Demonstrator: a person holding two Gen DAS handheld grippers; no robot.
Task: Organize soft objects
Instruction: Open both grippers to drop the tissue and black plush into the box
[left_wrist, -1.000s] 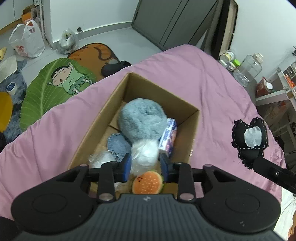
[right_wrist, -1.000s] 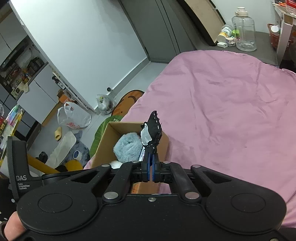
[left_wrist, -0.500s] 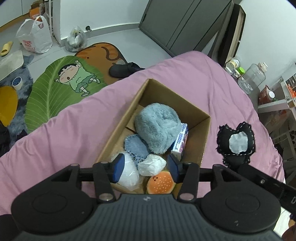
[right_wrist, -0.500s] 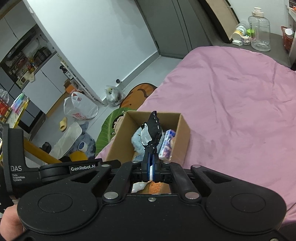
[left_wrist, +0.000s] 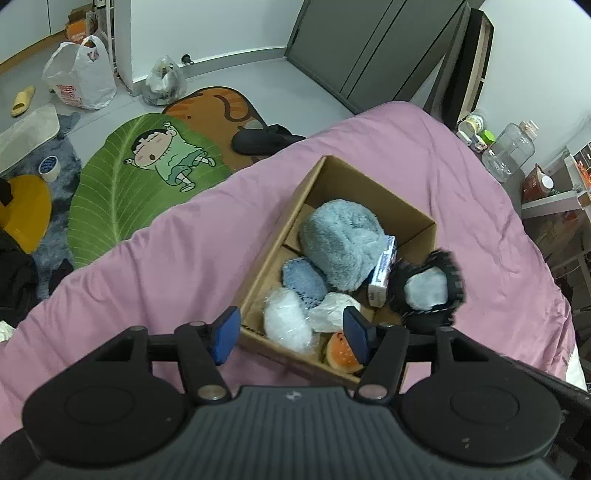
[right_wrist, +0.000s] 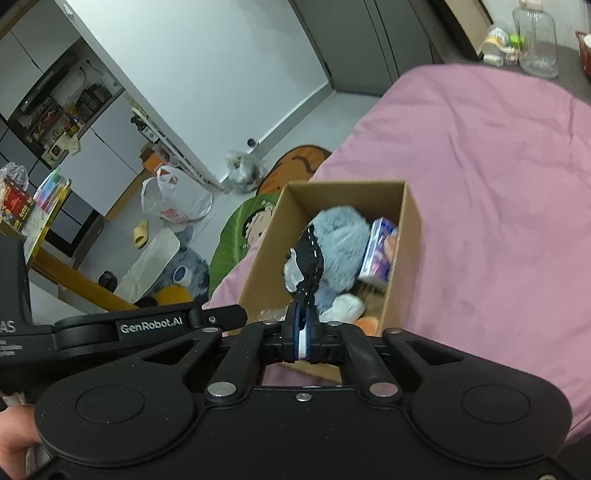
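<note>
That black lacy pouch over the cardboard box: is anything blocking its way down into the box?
Nothing lies over the box; its top is open. The black lacy pouch hangs from the right hand-held gripper, whose jaws are opening. Below it, though, the fluffy blue plush and other soft items fill much of the floor, so it would land on them.
</note>
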